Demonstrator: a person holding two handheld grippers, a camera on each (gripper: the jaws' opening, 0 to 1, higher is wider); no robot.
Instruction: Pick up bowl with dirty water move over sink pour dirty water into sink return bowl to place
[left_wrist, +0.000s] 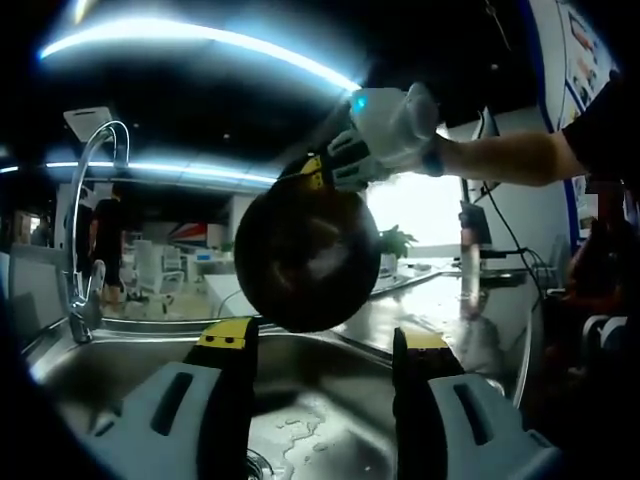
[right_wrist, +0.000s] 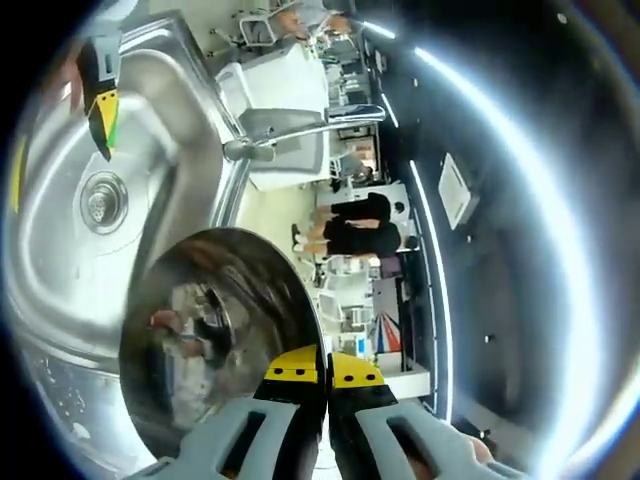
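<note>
Now tipped on edge over the sink, bowl hanging by its rim from the right gripper, fingers clenched on that rim. Mouth turned toward the drain, directly beyond it. Left gripper released, holding nothing, low over the basin just beneath the bowl. Return calls for levelling first, probably.
</note>
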